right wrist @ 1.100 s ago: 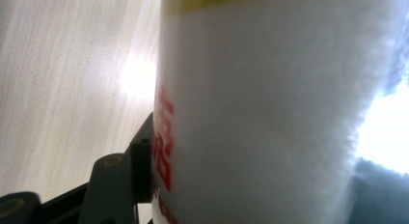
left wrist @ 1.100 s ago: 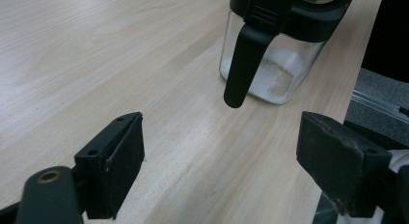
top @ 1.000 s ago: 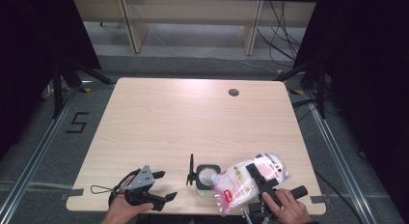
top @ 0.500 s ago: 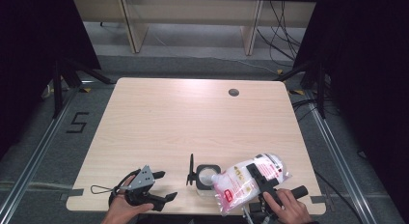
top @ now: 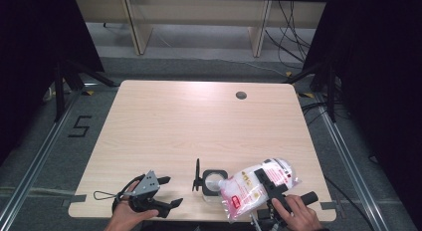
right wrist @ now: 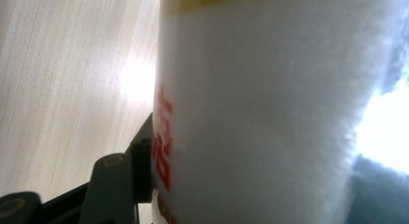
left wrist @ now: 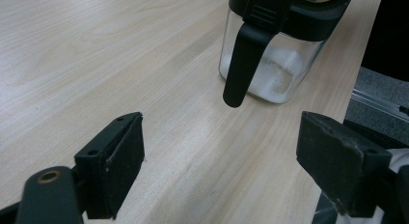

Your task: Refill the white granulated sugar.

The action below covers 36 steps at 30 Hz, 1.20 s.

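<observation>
we hold the bag [top: 256,188] of white powder clamped in our right gripper [top: 271,183], tilted over the open jar [top: 213,182] near the table's [top: 199,121] front edge. our left gripper [top: 166,191] rests by the front-left corner, jaws apart, empty.

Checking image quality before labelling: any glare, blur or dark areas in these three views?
High view: sharp, table evenly lit with a bright patch at its far edge, surroundings nearly black. Left gripper view: jar and gripper are fairly crisp, soft sheen on the wood. Right gripper view: the bag is too close, badly out of focus, with blown-out glare at the right and on the table.
</observation>
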{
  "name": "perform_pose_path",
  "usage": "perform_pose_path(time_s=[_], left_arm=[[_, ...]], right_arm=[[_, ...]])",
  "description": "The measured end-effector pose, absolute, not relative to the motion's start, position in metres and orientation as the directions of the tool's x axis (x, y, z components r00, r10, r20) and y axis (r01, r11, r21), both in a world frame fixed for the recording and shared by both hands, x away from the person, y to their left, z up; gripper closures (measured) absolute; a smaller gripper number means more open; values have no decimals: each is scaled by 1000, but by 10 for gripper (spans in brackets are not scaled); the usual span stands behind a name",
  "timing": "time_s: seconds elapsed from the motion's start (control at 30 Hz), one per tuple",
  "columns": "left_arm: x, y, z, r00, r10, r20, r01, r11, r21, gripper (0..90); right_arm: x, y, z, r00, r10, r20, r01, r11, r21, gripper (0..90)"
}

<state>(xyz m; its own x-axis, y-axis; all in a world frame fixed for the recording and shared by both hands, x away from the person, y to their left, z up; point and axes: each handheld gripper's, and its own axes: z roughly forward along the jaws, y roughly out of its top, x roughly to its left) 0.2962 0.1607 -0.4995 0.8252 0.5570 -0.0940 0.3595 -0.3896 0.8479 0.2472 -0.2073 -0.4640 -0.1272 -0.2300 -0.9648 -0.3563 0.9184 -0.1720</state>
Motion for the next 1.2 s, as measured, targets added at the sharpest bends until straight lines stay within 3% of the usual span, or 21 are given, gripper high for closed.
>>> perform_pose_path(time_s=[1.2], left_arm=[[296, 161, -499, 825, 559, -88, 359, -396, 845, 168]], right_arm=[[246, -207, -464, -94, -262, -961, -354, 911, -213, 425]])
